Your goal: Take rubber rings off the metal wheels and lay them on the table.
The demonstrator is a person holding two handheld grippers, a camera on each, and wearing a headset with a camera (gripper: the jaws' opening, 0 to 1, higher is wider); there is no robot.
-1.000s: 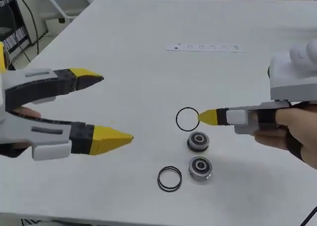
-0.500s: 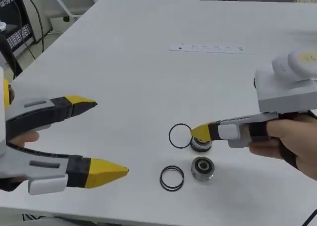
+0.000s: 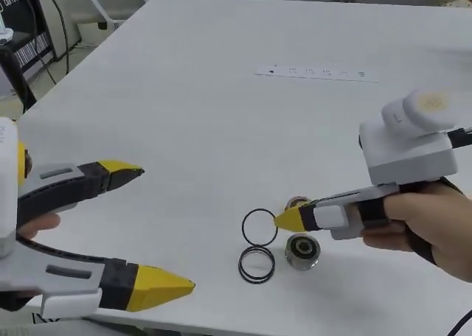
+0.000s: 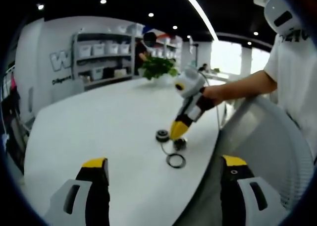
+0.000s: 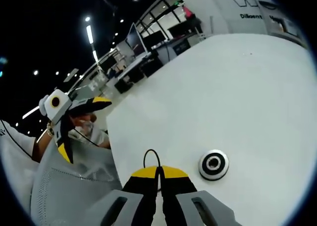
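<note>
Thin black rubber ring (image 3: 259, 227), a plain hoop, pinched in the clenched right gripper (image 3: 284, 219); left gripper (image 3: 166, 228) released, jaws wide. White table (image 3: 221, 115); shelves (image 4: 99, 57) on far wall.

Around the near wheel (image 3: 302, 250): what is covered, cut off or unreadable

Just behind the near wheel, the far wheel (image 3: 297, 203) is mostly covered by the right gripper (image 3: 280, 219), and only its upper rim shows. Just left of the near wheel, the held ring (image 3: 259, 227) runs in between the pressed-together jaws, so its pinched stretch is unseen. The loose rings (image 3: 256, 264) beside it overlap, and their number cannot be told. Far beyond the near wheel, the printed strip (image 3: 317, 73) is too small to read. Well to its left, the left gripper (image 3: 166, 228) is cut off by the picture's edge.
</note>
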